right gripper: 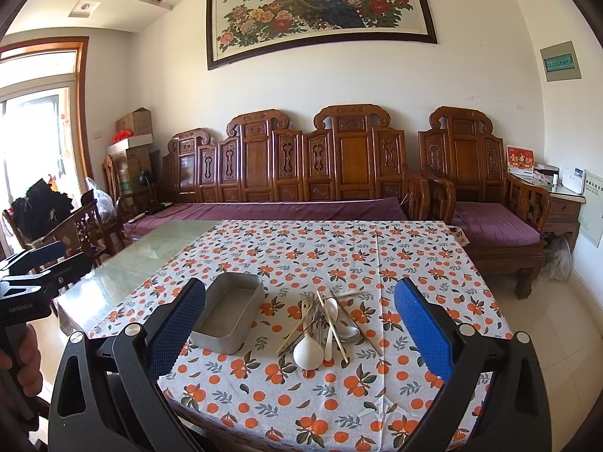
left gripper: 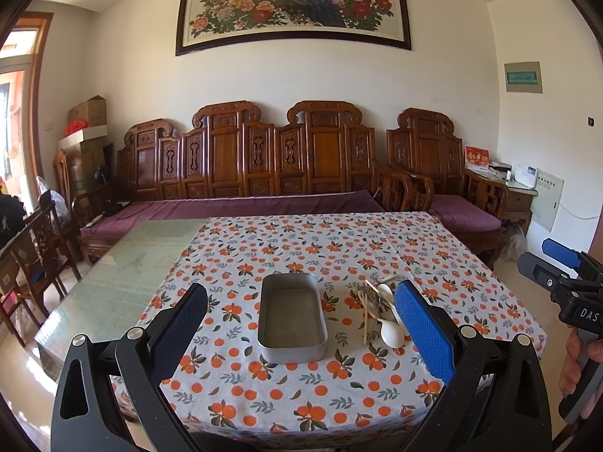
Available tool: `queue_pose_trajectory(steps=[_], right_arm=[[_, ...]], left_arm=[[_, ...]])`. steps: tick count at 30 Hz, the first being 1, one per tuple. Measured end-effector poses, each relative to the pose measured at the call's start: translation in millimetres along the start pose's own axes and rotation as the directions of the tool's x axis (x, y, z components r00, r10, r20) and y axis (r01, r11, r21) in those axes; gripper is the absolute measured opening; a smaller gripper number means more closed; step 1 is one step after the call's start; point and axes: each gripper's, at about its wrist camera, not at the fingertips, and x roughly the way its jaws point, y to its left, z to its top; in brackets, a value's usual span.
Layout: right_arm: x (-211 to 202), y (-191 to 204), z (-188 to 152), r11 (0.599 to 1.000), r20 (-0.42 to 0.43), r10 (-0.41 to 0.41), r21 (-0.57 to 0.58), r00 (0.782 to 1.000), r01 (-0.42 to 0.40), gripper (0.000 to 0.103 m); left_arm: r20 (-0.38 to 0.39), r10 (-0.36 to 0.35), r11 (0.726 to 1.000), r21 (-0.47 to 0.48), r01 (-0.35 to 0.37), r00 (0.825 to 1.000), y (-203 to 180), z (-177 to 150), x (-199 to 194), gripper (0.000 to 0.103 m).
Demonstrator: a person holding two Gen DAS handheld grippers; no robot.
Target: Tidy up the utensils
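Both grippers hover above the near edge of the orange-print tablecloth [right gripper: 377,263], each with its 2 fingers spread wide and holding nothing: the left gripper [left gripper: 301,320] faces the metal tray [left gripper: 292,318], the right gripper [right gripper: 301,324] faces the utensil pile [right gripper: 324,320]. Bare cloth stretches beyond both. White spoons [right gripper: 308,352], chopsticks [right gripper: 333,329] and metal cutlery lie heaped just right of the tray, which holds no utensils.

White walls; framed peacock painting [left gripper: 294,3] above carved wooden sofa [left gripper: 241,165] with purple cushions. Matching armchair [right gripper: 486,188] right. Cardboard boxes [left gripper: 88,128] stacked in left corner. Daylight through left window [right gripper: 34,132]. Pale tiled floor [right gripper: 565,320].
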Motion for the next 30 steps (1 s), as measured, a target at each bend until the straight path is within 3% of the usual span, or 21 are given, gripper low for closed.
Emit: queue_pose_trajectory(steps=[30], right_arm=[[-2.5, 1.3, 6.3, 1.000, 0.004, 0.003, -0.003, 1.000, -0.003, 0.100]], left_arm=[[0.012, 0.000, 1.000, -0.003, 0.000, 1.000, 1.9, 1.1, -3.5, 0.096]])
